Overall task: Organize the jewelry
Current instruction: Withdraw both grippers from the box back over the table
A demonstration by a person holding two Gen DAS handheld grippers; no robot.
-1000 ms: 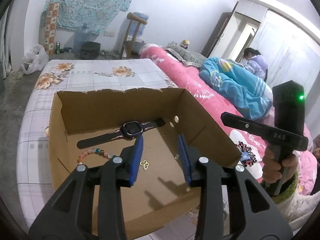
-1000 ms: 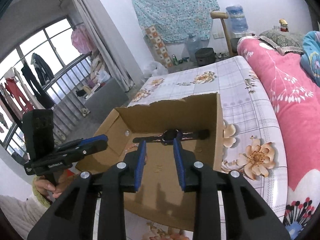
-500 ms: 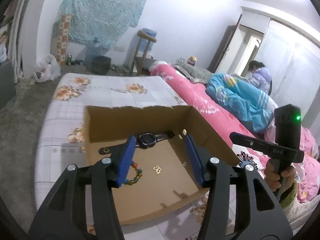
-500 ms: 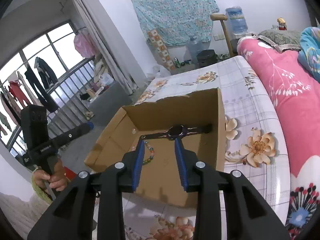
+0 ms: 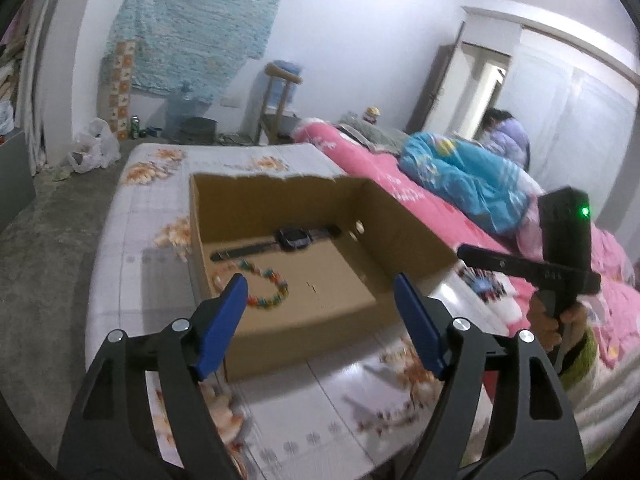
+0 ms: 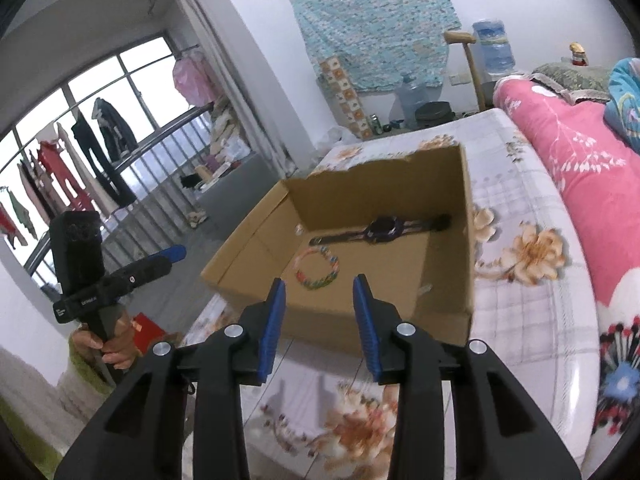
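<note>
Both grippers back; charm now indiscernible.

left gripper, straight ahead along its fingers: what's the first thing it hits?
Likely the cardboard box: its near wall sits between the open, empty fingers of the left gripper. If it clears the rim, the box floor beside the bead bracelet comes next. Depth is unclear.

You get no wording here that can be read. The right gripper (image 5: 532,270), at the right of the left wrist view, bears small pale marks on its black bar, too blurred to make out. The left gripper (image 6: 116,284) (lower left of the right wrist view) carries a white label, equally illegible.
</note>
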